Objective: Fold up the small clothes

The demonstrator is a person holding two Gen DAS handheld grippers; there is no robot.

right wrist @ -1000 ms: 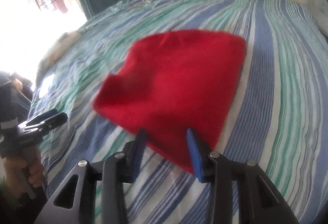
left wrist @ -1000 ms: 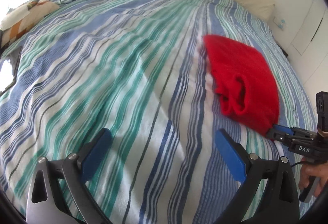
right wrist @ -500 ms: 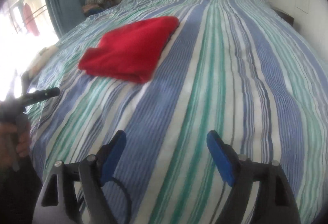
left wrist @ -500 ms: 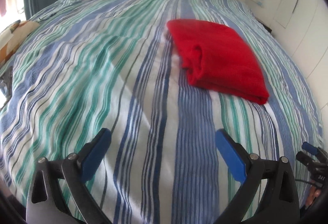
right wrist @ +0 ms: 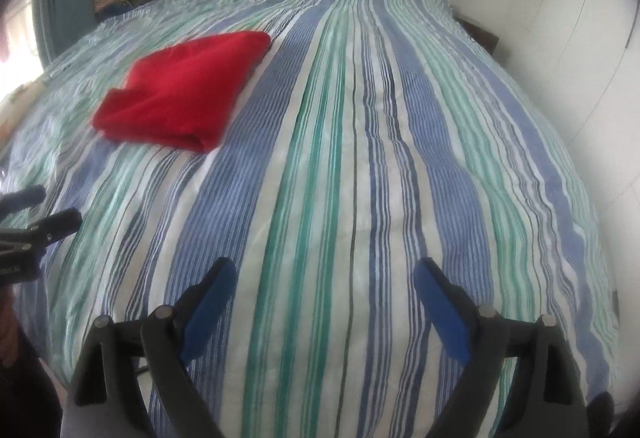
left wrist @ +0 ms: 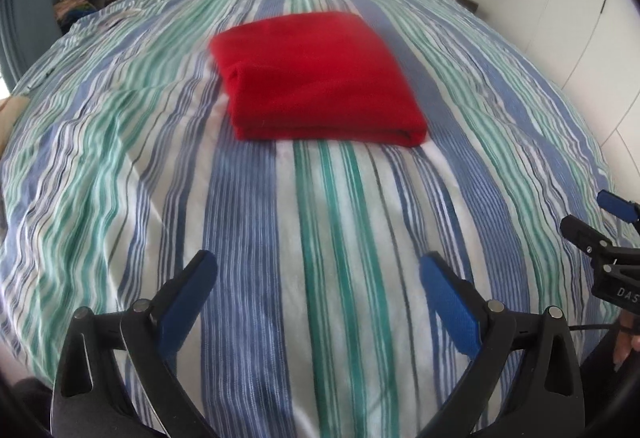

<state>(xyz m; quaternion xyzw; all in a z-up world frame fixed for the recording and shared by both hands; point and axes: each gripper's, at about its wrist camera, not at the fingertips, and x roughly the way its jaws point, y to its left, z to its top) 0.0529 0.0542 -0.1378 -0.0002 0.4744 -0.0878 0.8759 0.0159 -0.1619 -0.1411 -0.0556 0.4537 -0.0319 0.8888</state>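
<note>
Beyond the left gripper [left wrist: 316, 270], jaws spread and empty, a red garment [left wrist: 320, 77] lies folded into a soft, flat rectangle on the striped bedspread [left wrist: 248, 222], well ahead of its tips. The right gripper [right wrist: 320, 278], lettered "DAS", has just been opening, nothing between its jaws, garment far ahead-left.

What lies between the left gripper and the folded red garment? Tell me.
Only bare striped bedcover. In the left wrist view, nothing sits between the open left gripper and the folded red garment.
</note>
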